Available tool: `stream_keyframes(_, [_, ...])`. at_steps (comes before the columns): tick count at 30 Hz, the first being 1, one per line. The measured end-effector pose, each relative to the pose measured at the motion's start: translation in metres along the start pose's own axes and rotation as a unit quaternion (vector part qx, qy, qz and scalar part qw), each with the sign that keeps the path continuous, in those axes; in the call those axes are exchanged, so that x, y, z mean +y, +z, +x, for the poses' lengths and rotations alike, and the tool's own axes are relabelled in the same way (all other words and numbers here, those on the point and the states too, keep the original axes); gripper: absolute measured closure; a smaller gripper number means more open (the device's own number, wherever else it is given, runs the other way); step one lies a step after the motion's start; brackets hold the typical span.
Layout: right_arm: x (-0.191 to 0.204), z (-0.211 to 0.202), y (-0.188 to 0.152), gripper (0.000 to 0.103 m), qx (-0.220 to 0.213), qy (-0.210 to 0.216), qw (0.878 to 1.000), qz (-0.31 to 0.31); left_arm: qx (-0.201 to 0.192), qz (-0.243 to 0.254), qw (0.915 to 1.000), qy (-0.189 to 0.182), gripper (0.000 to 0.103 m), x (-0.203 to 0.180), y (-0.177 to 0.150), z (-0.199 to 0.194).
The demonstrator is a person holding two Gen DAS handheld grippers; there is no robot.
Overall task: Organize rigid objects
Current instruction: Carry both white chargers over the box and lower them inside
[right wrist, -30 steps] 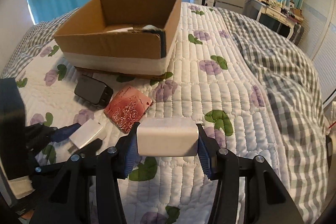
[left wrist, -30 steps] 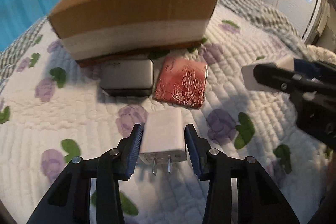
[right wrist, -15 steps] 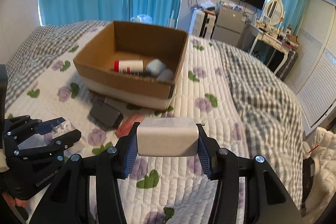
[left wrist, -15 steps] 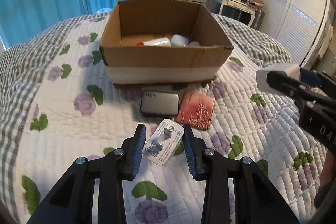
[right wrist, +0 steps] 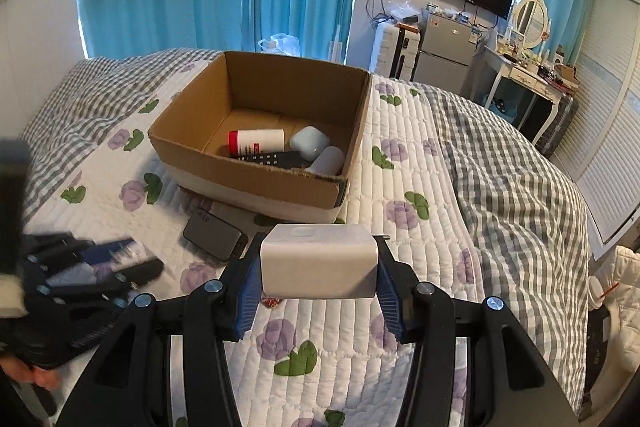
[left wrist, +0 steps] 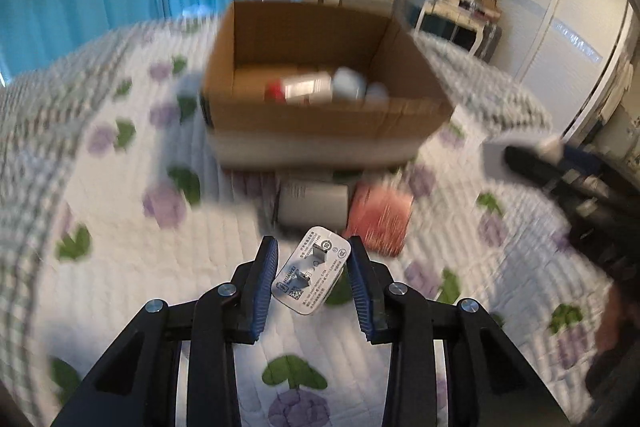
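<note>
Left claw (left wrist: 312,277) is clamped on a white plug adapter (left wrist: 311,275), tilted, with its label and prong face turned toward the camera; it's held in the air above the quilted bed (left wrist: 120,267). Right claw (right wrist: 318,263) is clamped on a white rectangular charger block (right wrist: 319,261), held level, also off the bed.

Cardboard box (right wrist: 256,183) sits open on the bed ahead of both claws. Inside it: a white bottle with red cap (right wrist: 256,142) lying on its side, a black remote (right wrist: 272,159) in front of it, a pale blue case (right wrist: 309,139) and a light grey case (right wrist: 329,159) toward the right wall.

Just in front of the box on the quilt: a dark grey power bank (right wrist: 214,233) and, beside it on the right, a red patterned flat case (left wrist: 380,219). The two are close together; contact can't be judged, since the left view is motion-blurred.
</note>
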State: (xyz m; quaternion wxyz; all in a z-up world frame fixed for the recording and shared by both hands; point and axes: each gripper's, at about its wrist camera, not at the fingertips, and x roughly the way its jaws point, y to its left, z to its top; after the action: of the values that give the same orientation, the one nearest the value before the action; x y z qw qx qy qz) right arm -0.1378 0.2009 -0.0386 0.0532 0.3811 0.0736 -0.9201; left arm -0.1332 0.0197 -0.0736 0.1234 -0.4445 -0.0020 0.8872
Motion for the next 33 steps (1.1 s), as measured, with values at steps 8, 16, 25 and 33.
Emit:
stream_keyframes(8, [-0.001,-0.009,0.058,0.053,-0.045,0.008,0.999,-0.017,-0.084,0.012,0.9964,0.001,0.068,-0.005,0.09,-0.041])
stream_keyframes(16, [-0.011,0.02,0.128,0.053,-0.081,0.017,0.996,-0.027,-0.076,0.042,0.9948,0.053,0.067,-0.004,0.148,0.018])
stream_keyframes(25, [-0.009,0.092,0.127,0.053,-0.051,0.05,0.997,-0.019,-0.029,0.045,0.9944,0.091,0.067,0.015,0.135,0.095])
stream_keyframes(33, [-0.013,0.12,0.118,0.053,-0.029,0.052,0.998,-0.02,-0.038,0.047,0.9949,0.08,0.05,0.019,0.131,0.098])
